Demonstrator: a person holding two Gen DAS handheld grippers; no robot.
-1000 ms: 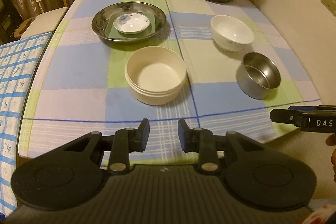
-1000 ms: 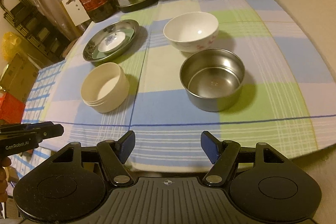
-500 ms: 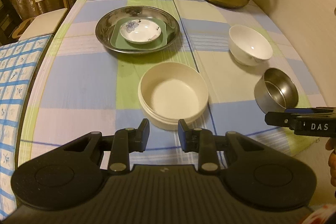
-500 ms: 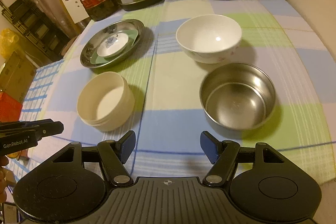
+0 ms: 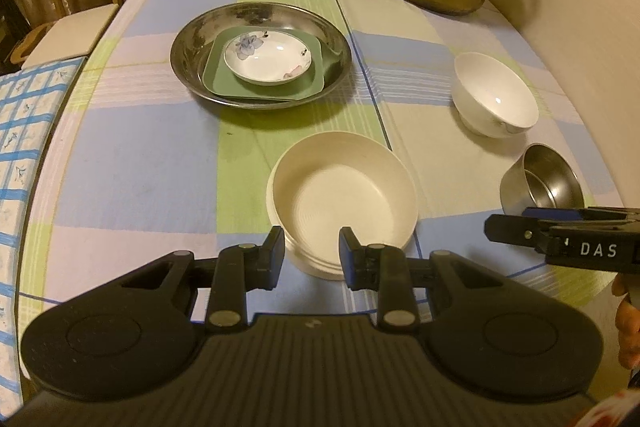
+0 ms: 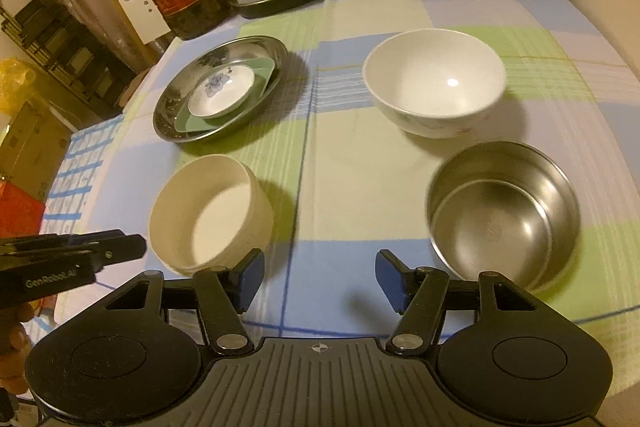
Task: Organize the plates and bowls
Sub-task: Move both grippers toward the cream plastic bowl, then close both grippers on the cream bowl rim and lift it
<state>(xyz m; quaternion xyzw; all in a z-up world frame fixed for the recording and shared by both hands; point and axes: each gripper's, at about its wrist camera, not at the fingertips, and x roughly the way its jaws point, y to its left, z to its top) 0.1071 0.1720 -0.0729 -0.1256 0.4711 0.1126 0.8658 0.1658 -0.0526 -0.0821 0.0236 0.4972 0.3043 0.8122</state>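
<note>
Matte black plastic left gripper (image 5: 311,251): ribbed housing, two round side discs, silver pivot screws, blue-edged fingertip pads. Matching black plastic right gripper (image 6: 319,279): same ribs, discs, screws, blue pads, small crosshair mark. White "DAS" and "GenRobot.AI" lettering on the sides. Bare skin at frame edges.

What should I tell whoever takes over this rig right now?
Left tool: open, at the near rim of the cream bowl, nothing gripped. Right tool: open, empty, above the tablecloth between the cream bowl and steel bowl. White bowl stands apart behind it. Done: saucer on green plate in steel plate. Left: the three loose bowls.
</note>
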